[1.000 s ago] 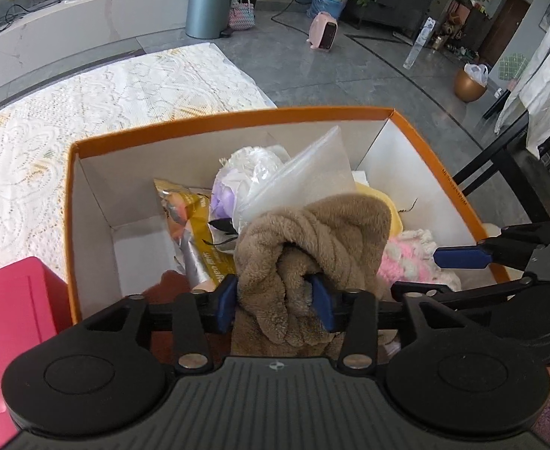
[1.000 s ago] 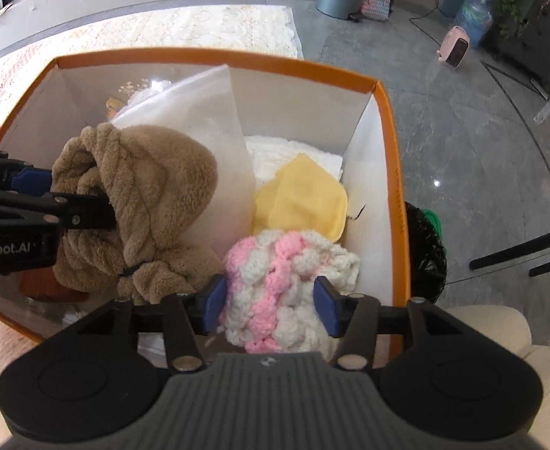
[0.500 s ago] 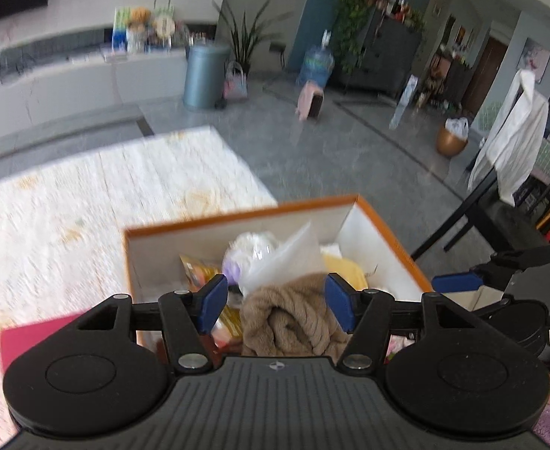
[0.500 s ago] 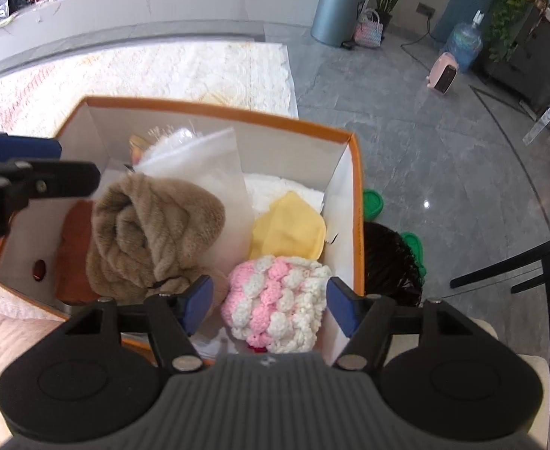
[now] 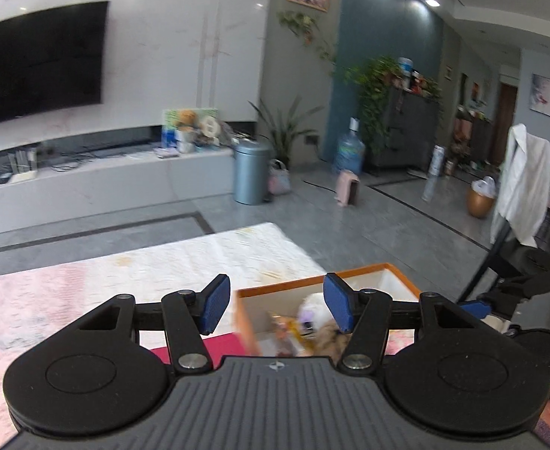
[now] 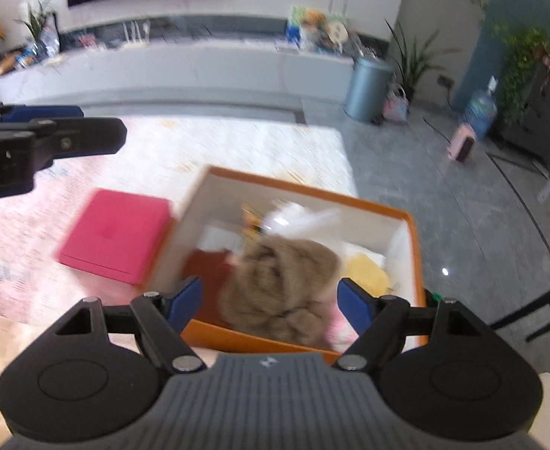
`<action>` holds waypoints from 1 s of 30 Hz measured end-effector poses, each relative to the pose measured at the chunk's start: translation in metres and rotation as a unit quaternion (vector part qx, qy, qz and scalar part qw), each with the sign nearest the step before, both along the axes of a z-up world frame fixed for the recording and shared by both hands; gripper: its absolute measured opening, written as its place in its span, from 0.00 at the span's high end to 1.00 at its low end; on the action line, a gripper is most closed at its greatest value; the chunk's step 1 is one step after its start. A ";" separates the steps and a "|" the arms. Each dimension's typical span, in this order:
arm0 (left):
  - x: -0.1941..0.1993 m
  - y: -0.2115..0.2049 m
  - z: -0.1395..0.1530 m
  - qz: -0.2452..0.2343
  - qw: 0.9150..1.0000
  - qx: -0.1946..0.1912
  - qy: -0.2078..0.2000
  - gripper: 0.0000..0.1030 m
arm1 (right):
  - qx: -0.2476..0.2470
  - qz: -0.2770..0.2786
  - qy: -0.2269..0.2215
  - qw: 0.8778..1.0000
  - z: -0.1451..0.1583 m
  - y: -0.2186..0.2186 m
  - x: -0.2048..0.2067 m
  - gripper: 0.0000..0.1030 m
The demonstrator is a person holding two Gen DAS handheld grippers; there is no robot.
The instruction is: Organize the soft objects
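Below the released right tool [image 6: 269, 302], whose jaws just widened, the brown towel [image 6: 278, 292] lies in the orange box [image 6: 414, 247]

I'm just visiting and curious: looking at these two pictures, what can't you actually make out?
- Right wrist view: motion blur smears the orange-rimmed cardboard box; the brown fluffy towel shows no detail.
- Pink-and-white knitted item: mostly hidden behind the towel and the right gripper.
- Left wrist view: the left gripper and the camera body cover most of the box; its contents are blurred.
- Flat pink box: any lettering is unreadable.
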State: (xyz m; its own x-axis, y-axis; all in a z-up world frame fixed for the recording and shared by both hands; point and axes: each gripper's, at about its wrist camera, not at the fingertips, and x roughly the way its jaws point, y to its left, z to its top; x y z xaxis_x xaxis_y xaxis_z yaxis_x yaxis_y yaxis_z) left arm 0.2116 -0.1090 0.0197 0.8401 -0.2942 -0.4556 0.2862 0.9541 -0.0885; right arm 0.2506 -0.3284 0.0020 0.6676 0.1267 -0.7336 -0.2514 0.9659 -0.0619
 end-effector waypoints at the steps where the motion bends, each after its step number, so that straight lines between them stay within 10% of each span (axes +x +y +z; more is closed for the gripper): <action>1: -0.006 0.007 0.001 0.012 1.000 0.001 -0.001 0.34 | 0.011 0.002 -0.008 1.000 0.003 0.007 -0.007 0.24; 16: -0.090 0.080 -0.022 0.168 0.984 0.054 -0.034 0.34 | 0.089 -0.044 -0.103 0.990 -0.015 0.100 -0.099 0.10; 30: -0.128 0.100 -0.075 0.210 0.976 0.061 0.003 0.31 | 0.041 -0.032 -0.123 0.991 -0.057 0.122 -0.140 0.10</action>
